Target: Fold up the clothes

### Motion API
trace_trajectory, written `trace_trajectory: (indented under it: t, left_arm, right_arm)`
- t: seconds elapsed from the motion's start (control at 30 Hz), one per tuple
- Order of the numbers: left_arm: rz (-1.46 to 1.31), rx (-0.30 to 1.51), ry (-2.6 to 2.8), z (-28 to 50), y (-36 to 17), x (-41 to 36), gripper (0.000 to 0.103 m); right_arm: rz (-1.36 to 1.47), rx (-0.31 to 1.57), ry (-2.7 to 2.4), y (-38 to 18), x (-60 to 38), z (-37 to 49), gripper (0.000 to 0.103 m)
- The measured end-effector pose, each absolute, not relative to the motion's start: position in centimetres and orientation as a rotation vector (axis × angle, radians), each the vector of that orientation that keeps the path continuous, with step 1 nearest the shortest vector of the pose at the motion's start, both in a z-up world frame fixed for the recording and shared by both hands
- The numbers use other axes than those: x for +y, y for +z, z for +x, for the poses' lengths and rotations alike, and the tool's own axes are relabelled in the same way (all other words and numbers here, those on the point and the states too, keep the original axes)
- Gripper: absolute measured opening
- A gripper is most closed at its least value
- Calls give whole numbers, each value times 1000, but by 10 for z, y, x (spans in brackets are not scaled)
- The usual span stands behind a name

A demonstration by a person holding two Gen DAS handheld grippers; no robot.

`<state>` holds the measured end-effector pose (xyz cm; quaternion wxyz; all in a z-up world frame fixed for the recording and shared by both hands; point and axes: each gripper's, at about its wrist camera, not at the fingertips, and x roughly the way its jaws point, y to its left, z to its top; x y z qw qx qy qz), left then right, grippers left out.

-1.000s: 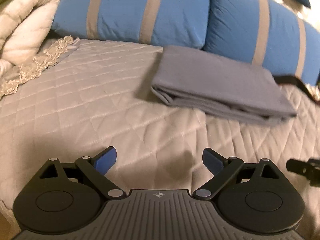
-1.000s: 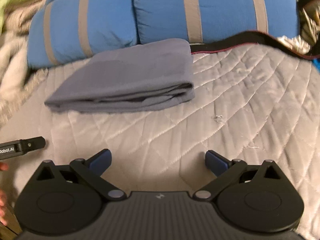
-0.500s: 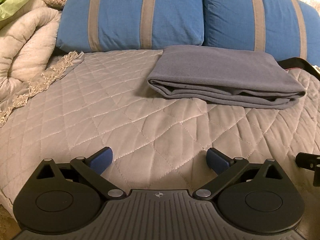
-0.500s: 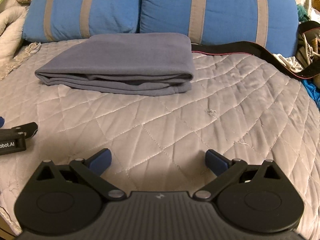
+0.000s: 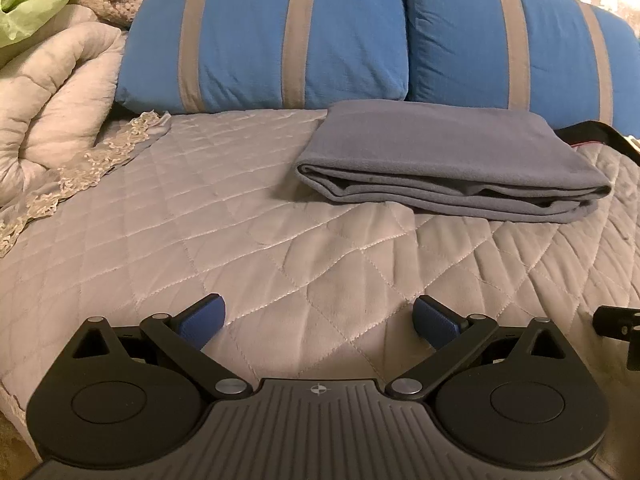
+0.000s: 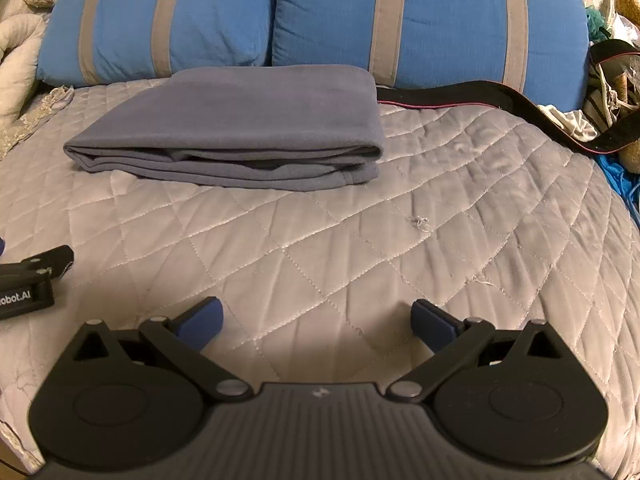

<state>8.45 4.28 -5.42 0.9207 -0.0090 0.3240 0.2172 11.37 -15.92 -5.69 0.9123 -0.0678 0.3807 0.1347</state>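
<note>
One folded garment [image 6: 240, 128], two pillows [image 5: 272, 36], two empty claws spread wide.

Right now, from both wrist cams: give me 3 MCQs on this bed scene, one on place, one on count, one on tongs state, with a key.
1. Where does the folded grey garment lie?
A. on the quilt, in front of the pillows
B. on top of the pillows
C. between the tongs

2. How many blue striped pillows are there?
A. one
B. two
C. four

3. What state are the left tongs and right tongs in?
A. both shut on cloth
B. one open, one shut
C. both open, empty

Key: 1 A, it rests flat on the quilt below the pillows. 2 B, two lie side by side. 3 C, blue pads stand wide apart over bare quilt.
</note>
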Motion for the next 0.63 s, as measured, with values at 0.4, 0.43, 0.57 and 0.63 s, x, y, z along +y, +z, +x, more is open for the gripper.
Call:
trace_trajectory:
  t: [0.4,0.43,0.57,0.63]
  left_arm:
    - [-31,669,485,84,-53,39,103]
    - [-31,667,485,84,-53,39,103]
    - [-32,669,478,84,-53,40,103]
    - [-32,668,478,83,-53,40,103]
  right_arm:
    - [-142,772,285,-58,-160,112,103]
    - [-142,771,285,-58,-160,112,103]
    - [-143,772,283,-58,-159,112,103]
    - [-144,772,283,-58,-159,113,103]
